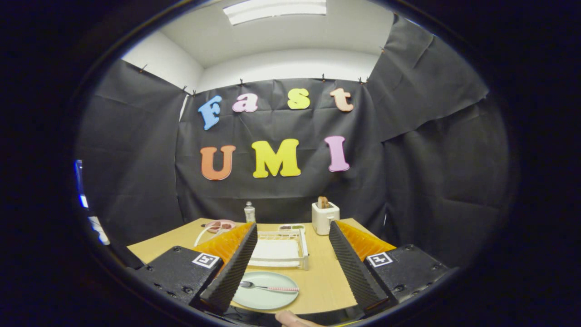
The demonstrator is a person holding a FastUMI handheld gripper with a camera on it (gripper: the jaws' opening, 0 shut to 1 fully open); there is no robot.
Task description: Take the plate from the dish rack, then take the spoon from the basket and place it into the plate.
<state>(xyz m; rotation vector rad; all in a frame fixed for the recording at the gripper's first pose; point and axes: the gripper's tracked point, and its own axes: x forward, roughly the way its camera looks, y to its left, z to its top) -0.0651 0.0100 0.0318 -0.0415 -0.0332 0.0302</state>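
Spoon (268,287) lies in plate (265,296) before dish rack (279,249); my gripper (290,254) fingers apart, empty; I judge task done.

The gripper camera looks forward along its spread fingers (229,268), high over the counter (322,281), facing the booth's back wall.

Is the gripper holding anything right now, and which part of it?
Nothing is held. The gripper is open, its fingers wide apart above the table. The spoon lies in the plate, untouched.
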